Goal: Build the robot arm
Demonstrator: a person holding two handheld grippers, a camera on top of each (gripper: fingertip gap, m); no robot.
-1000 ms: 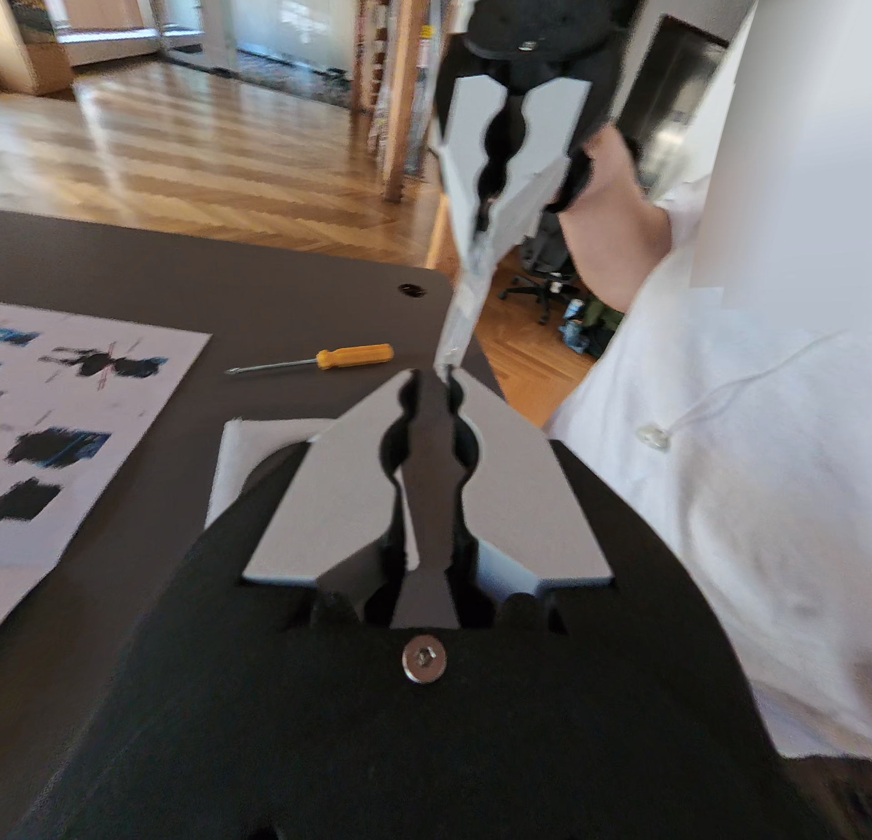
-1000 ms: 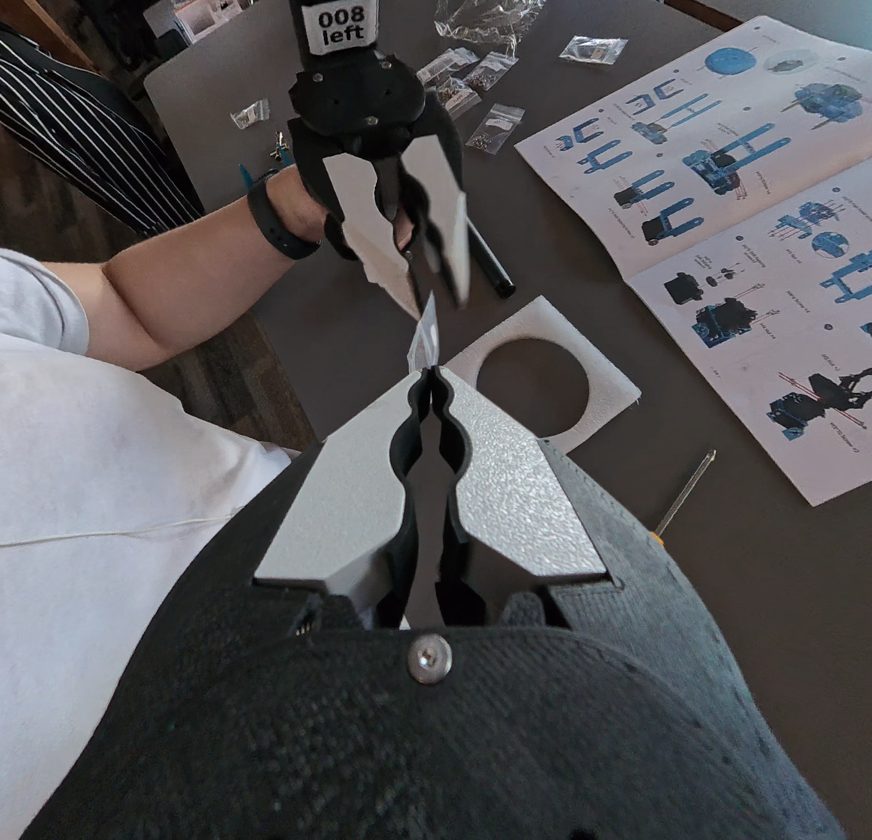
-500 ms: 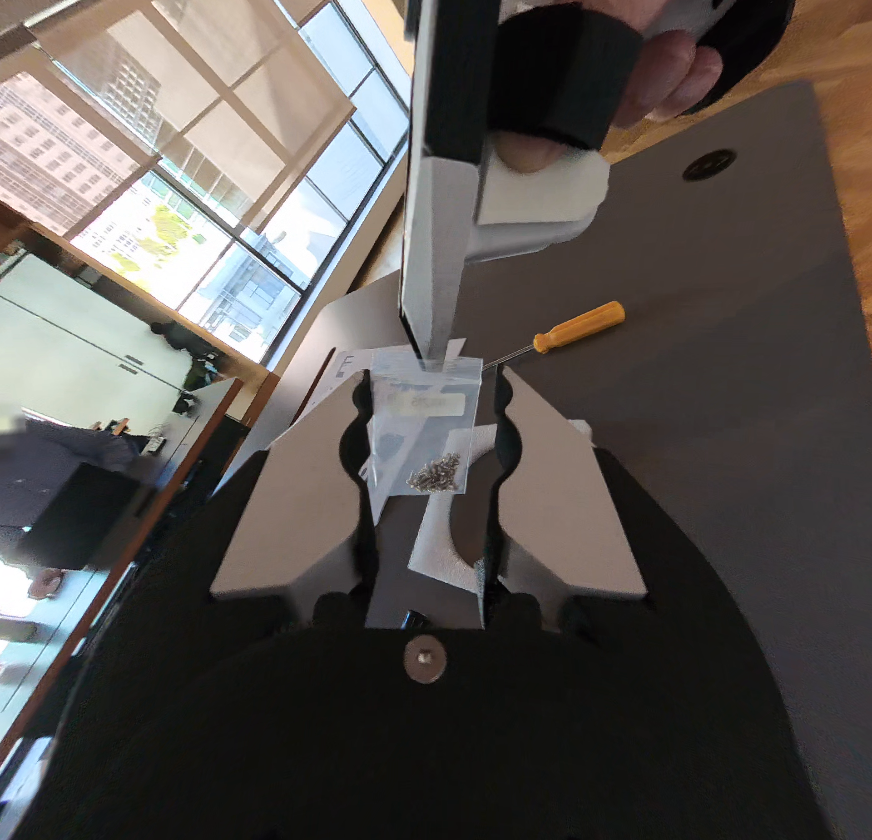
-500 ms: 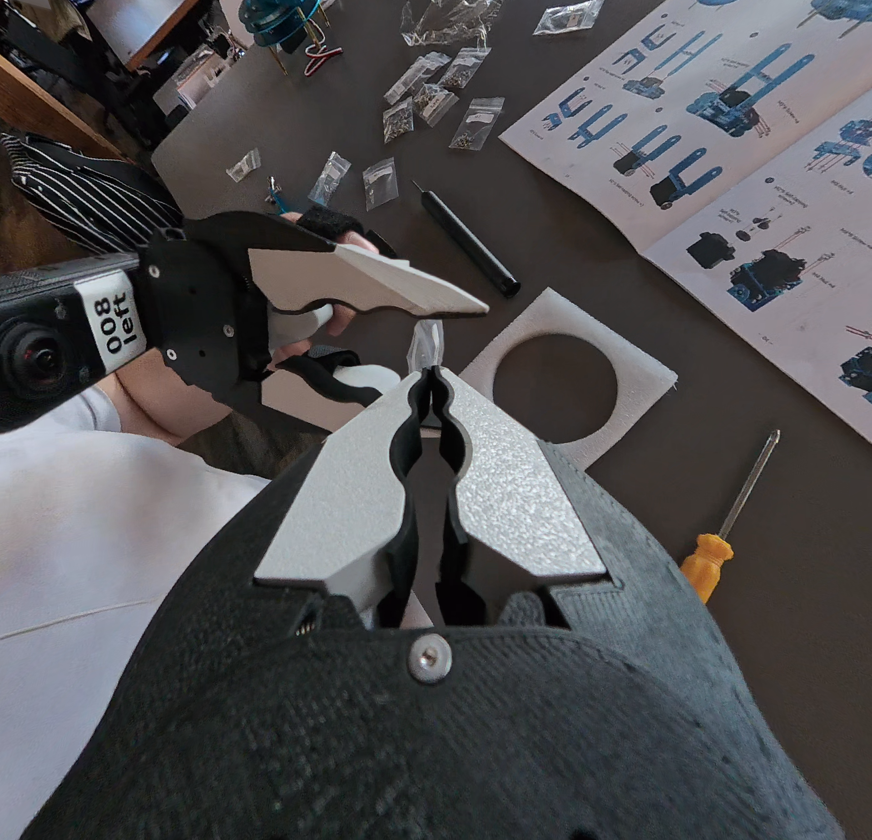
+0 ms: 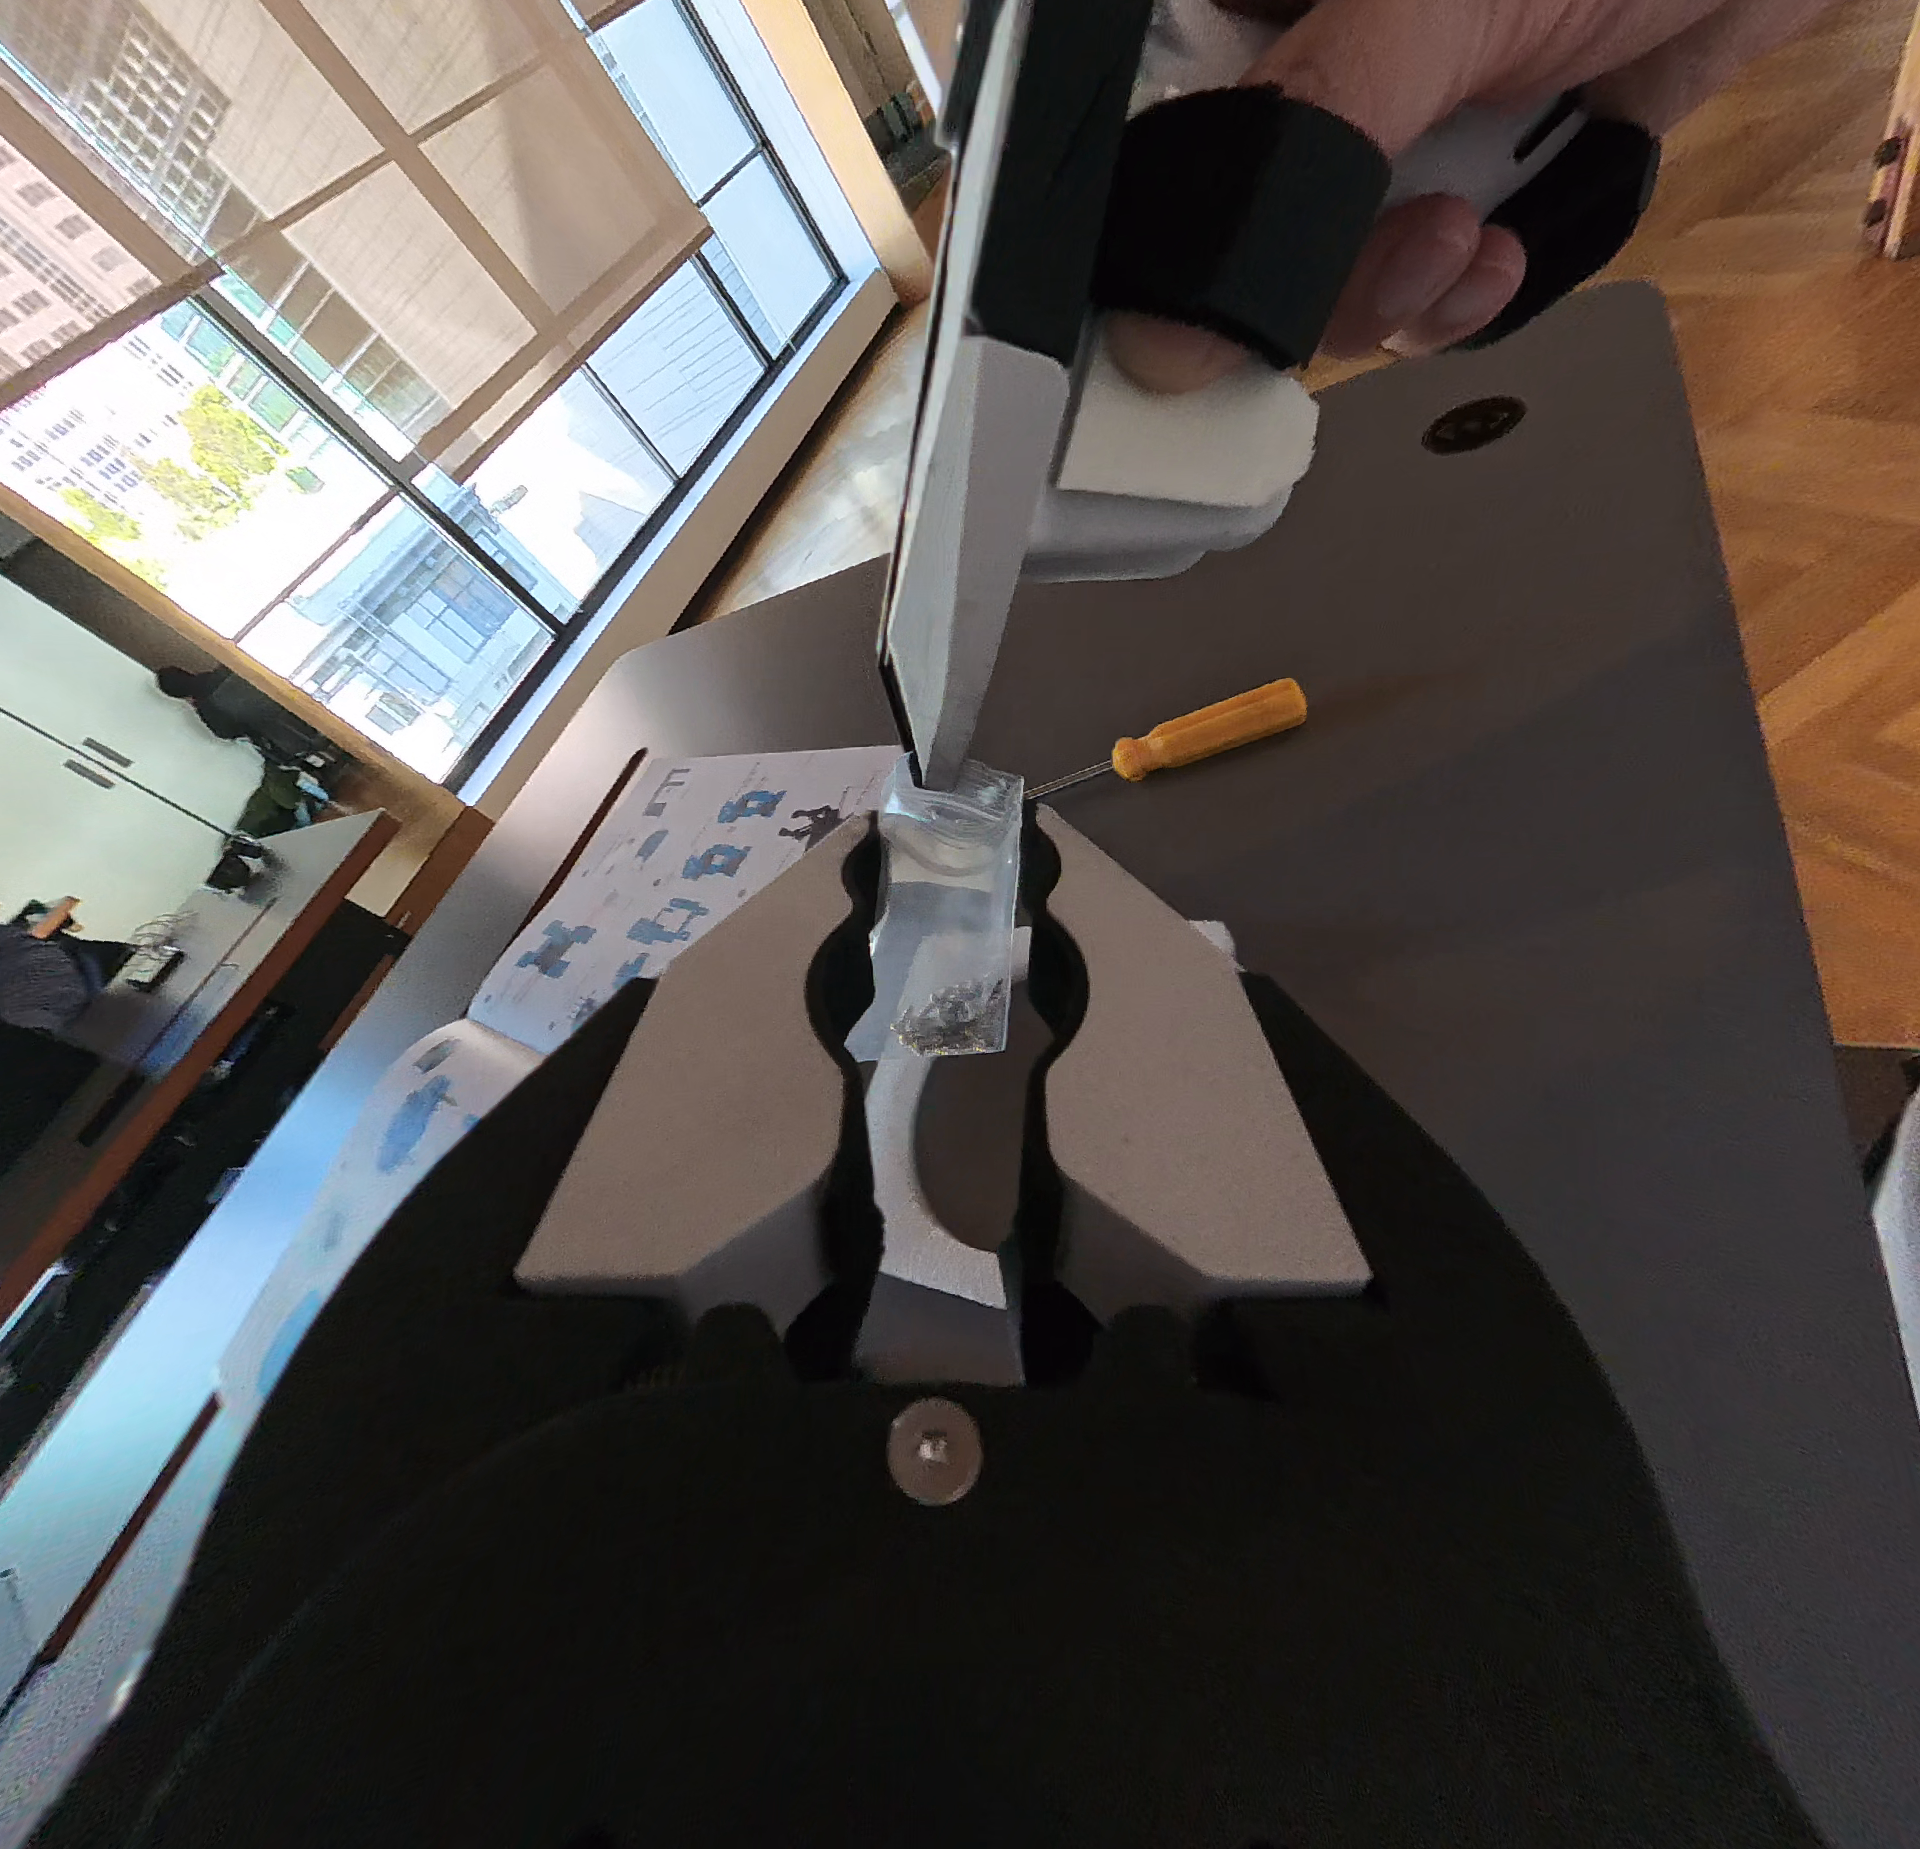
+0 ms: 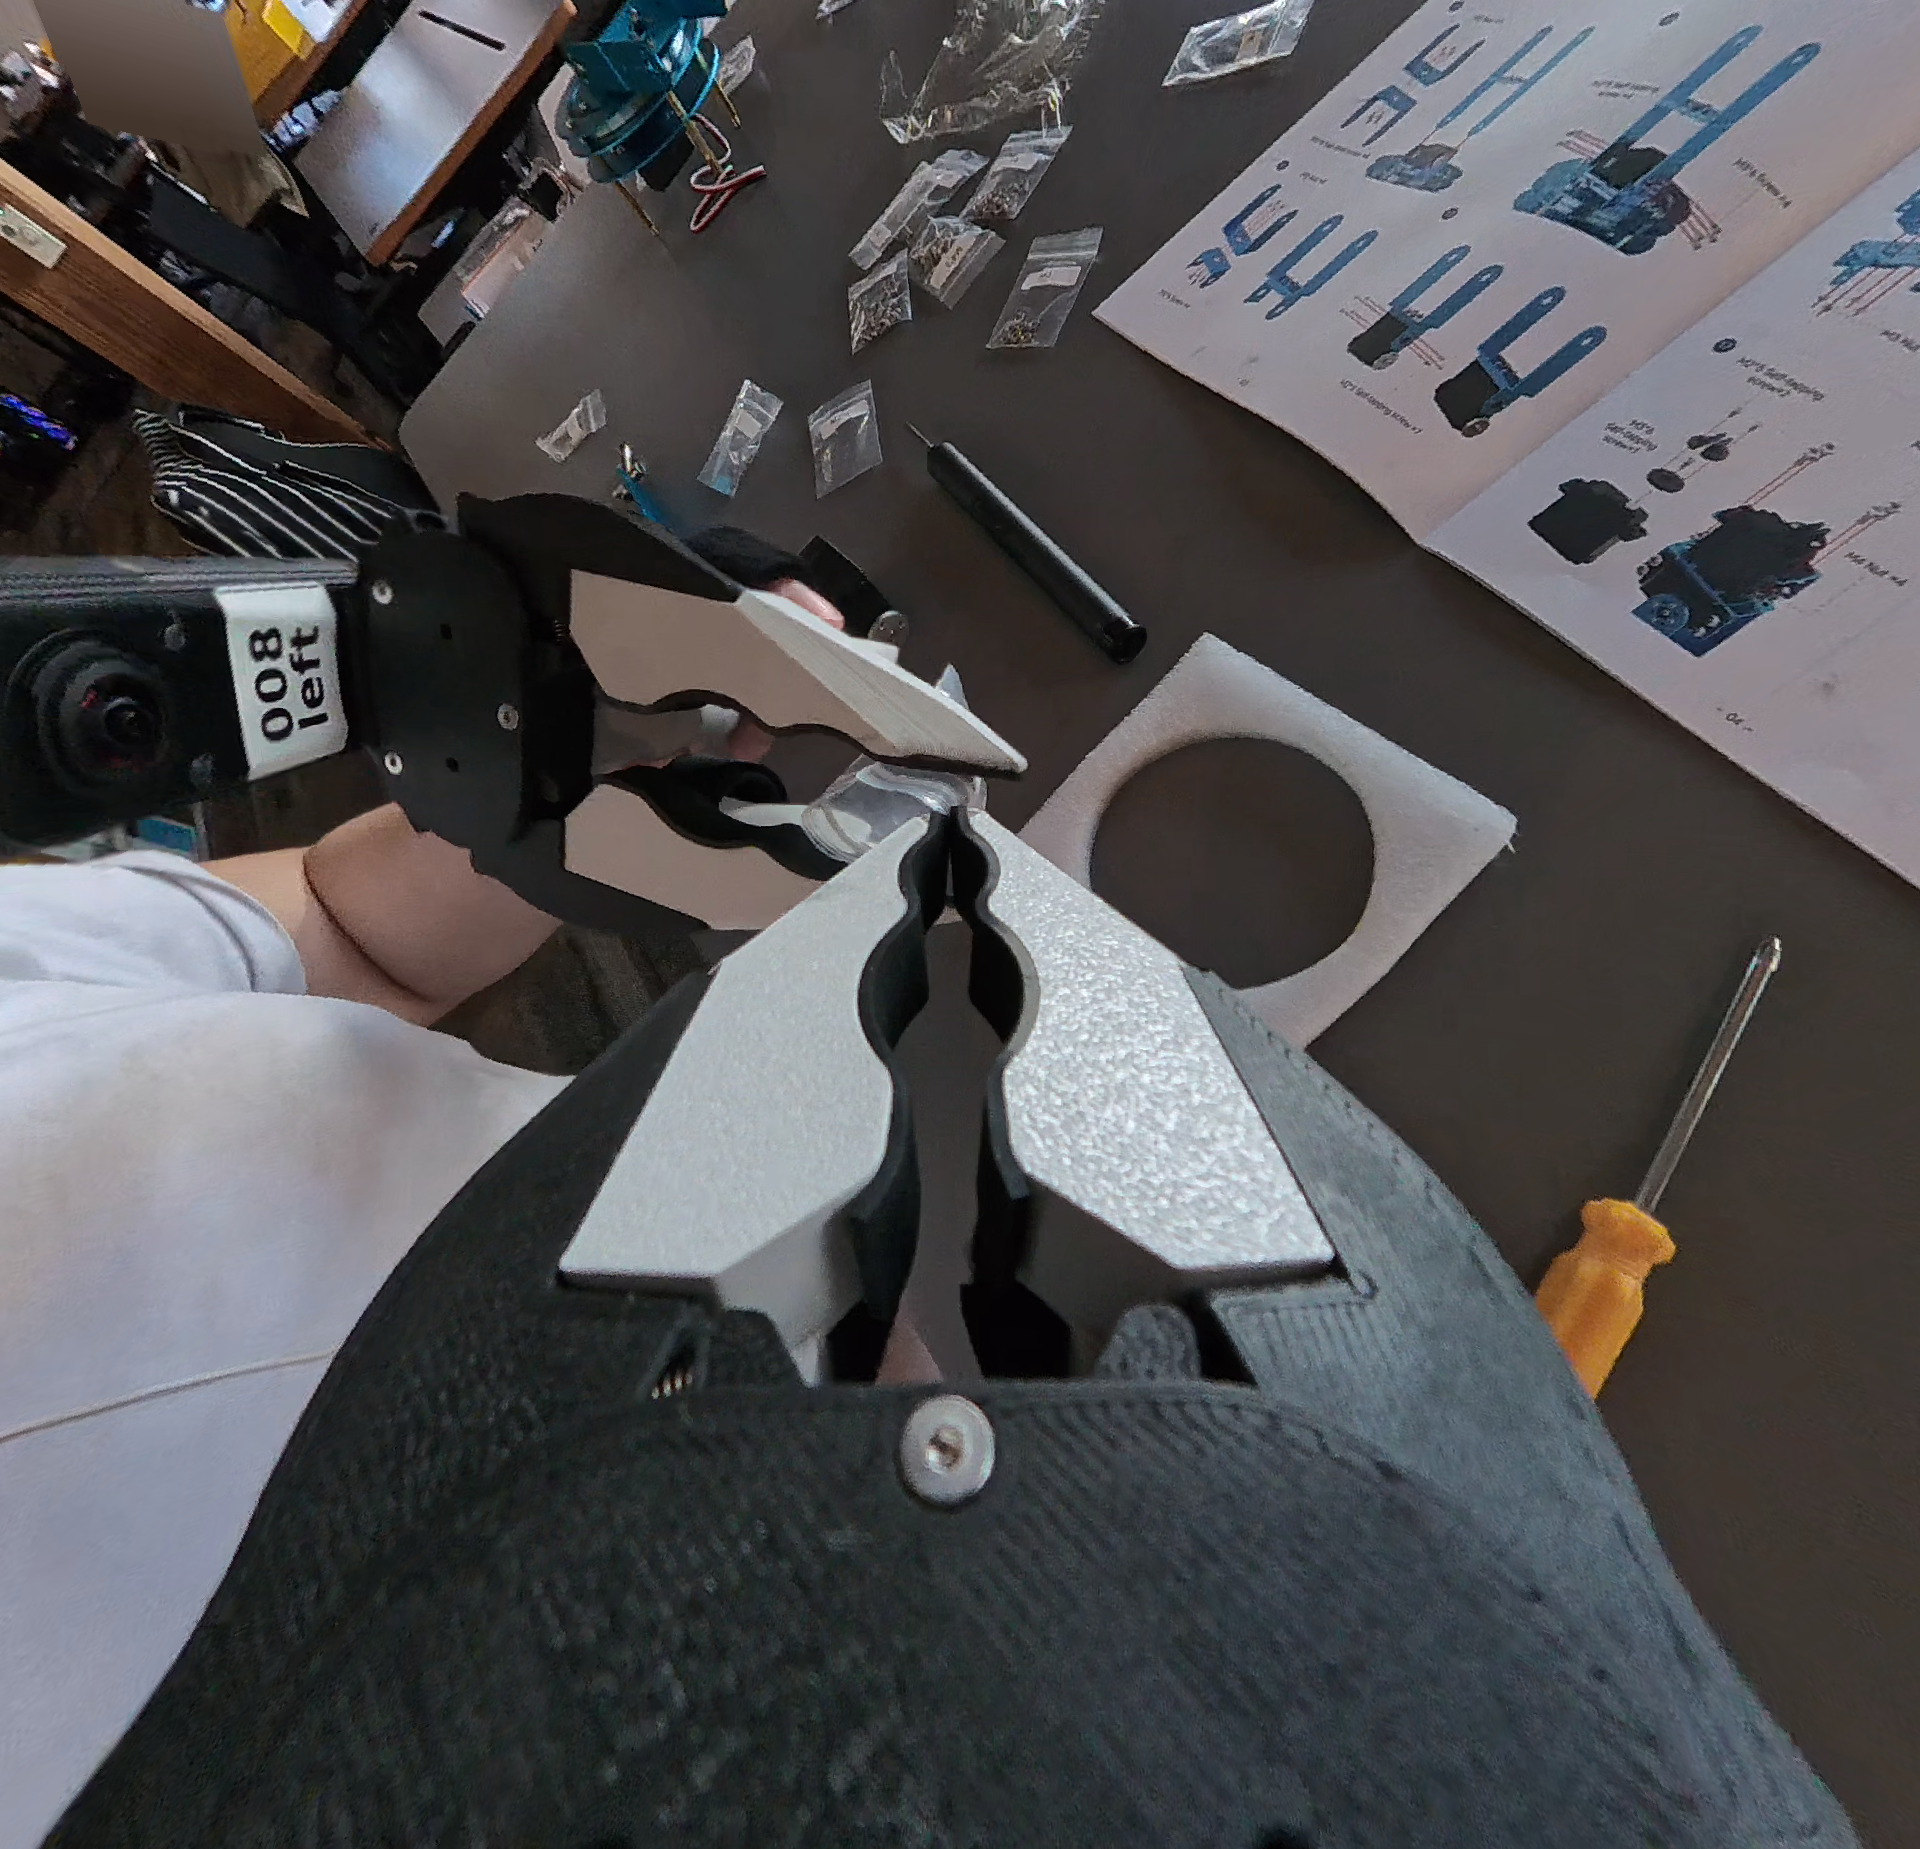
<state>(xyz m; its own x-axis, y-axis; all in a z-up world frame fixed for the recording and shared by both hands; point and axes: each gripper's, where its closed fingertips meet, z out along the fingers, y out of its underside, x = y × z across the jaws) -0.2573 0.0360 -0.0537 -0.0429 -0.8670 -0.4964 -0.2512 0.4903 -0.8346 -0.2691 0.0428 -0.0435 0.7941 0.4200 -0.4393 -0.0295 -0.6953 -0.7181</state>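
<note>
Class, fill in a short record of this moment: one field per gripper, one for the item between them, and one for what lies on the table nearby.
left gripper: open, fingers either side of the bag
right gripper: shut on the top edge of the bag
small clear bag: hangs from the right gripper, small screws at its bottom
table: dark; yellow-handled screwdriver, white foam square with a round hole, black driver, open instruction sheet, more small bags
</note>
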